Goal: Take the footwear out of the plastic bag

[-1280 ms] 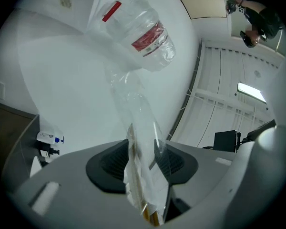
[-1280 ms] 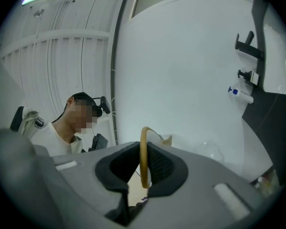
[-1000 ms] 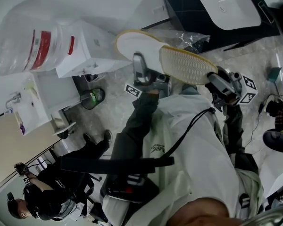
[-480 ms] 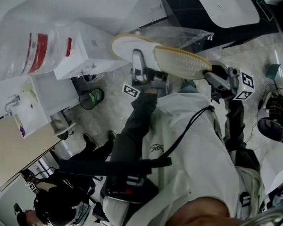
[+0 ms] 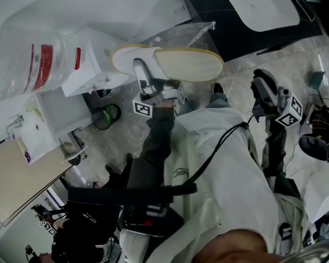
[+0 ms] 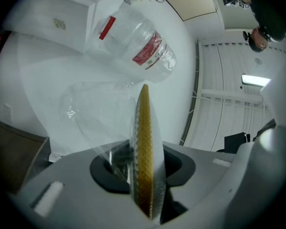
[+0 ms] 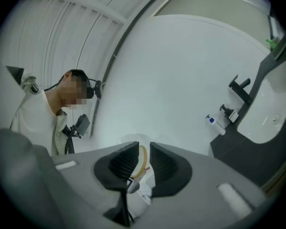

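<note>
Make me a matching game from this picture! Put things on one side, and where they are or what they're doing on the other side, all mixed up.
Things:
1. slipper
2. sink
3. bin
4. right tool

Places or states:
A. standing on the floor
B. set in the dark counter
C. holding nothing, off to the side
D. clamped in the left tool

Pairs: 1-D, 2-B, 3-A, 4-C
</note>
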`<state>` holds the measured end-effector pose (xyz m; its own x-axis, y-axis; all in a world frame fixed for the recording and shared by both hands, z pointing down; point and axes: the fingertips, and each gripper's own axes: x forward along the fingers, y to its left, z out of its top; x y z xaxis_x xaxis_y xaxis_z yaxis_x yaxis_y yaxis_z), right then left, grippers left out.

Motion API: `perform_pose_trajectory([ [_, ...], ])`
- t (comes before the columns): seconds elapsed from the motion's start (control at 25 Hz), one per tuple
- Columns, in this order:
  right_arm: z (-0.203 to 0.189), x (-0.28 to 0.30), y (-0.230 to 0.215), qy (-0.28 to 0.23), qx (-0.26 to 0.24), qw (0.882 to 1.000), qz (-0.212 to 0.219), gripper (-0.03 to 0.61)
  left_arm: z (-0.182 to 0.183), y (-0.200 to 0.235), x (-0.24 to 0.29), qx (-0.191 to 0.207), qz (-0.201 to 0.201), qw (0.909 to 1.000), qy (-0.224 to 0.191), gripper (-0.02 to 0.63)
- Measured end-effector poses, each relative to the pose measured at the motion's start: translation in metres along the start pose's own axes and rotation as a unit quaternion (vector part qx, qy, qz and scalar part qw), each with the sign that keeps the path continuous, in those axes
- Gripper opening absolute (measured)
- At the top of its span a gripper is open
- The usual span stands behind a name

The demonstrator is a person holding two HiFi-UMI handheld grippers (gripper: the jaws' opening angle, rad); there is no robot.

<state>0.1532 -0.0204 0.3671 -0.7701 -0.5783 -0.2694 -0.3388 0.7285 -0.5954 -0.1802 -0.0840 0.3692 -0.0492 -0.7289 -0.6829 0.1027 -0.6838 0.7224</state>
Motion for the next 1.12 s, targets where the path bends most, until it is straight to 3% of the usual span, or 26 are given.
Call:
perform_pose_trajectory([
  [0.16, -0.018, 0.016, -0.002, 0.025, -0.009, 0.999, -0.022, 0.061, -0.003, 0.011, -0.005, 0.008, 0.027, 0.9996, -0.008, 0.107],
  [0.44, -0.053, 0.065, 0.02, 0.072, -0.036, 0.997, -0.014, 0.06, -0.021, 0.025, -0.017, 0.0, 0.061, 0.9981, 0.0, 0.106],
  [0.64, -0.061, 0.072, 0.002, 0.041, 0.045, 0.994, -0.09, 0.067, -0.015, 0.025, -0.034, 0.014, 0.086, 0.9962, -0.003, 0.107],
  [0.8, -0.079, 0.084, 0.014, 0.082, 0.057, 0.993, -0.07, 0.123, 0.002, 0.018, -0.048, 0.033, 0.094, 0.9948, -0.022, 0.107],
  [0.96, -0.088, 0.093, 0.026, 0.117, 0.044, 0.991, -0.036, 0.123, 0.011, 0.008, -0.055, 0.046, 0.086, 0.9946, -0.035, 0.107],
  [1.12, -0.091, 0.096, 0.03, 0.113, 0.036, 0.992, -0.034, 0.121, 0.014, 0.004, -0.062, 0.05, 0.086, 0.994, -0.045, 0.107],
])
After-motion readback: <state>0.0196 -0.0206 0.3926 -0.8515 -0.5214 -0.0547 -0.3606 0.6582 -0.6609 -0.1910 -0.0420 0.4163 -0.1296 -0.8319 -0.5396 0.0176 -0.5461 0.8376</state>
